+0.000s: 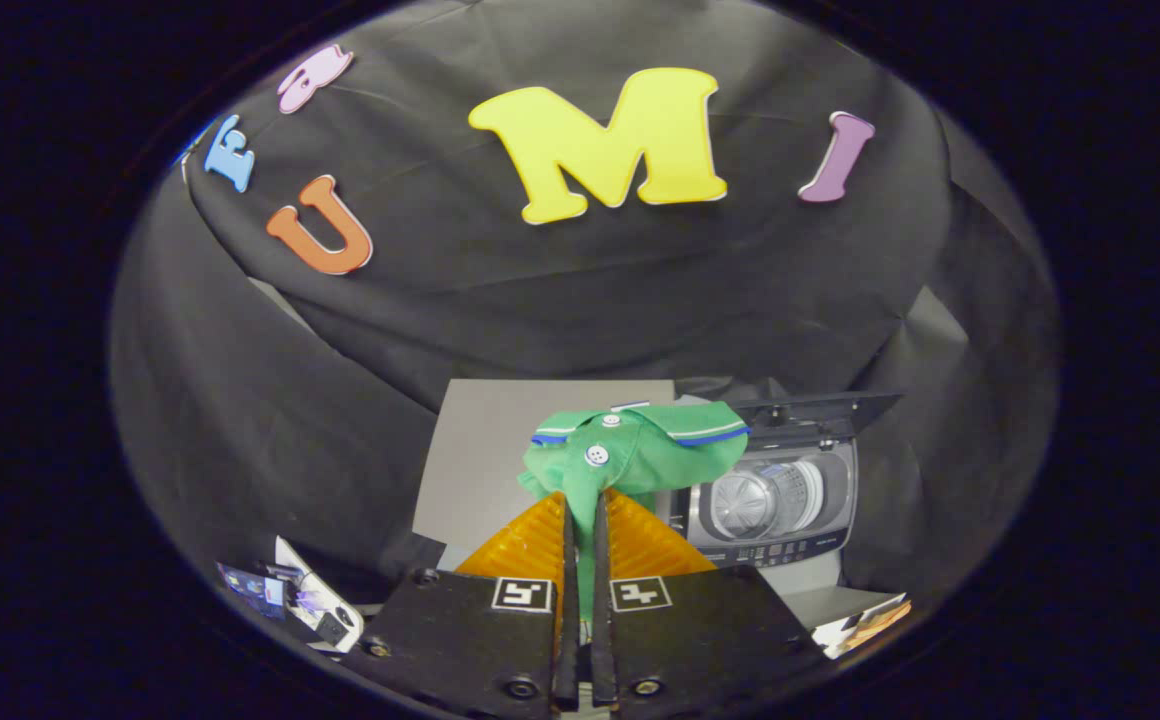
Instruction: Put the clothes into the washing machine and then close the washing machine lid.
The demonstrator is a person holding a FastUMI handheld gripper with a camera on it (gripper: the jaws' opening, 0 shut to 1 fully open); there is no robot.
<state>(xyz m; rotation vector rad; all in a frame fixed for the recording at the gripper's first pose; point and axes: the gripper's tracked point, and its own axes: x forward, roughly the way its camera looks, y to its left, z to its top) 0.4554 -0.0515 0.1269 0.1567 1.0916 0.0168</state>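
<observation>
Gripper view looks level along my two fingers [568, 560], which sit nearly together, clenched on a green shirt [630, 455]. My gripper [581, 505] holds it up off the grey table [500, 440]; its blue-trimmed collar and white buttons bunch just above my fingertips. Beyond and to the right stands the washer [775, 500], lid [820, 408] raised, its steel drum [745, 500] open toward me with nothing I can see inside.

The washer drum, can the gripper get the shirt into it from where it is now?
Probably yes. The fingers are shut on the green shirt, the washer sits just beyond them to the right, its lid is up, and nothing lies between.
</observation>
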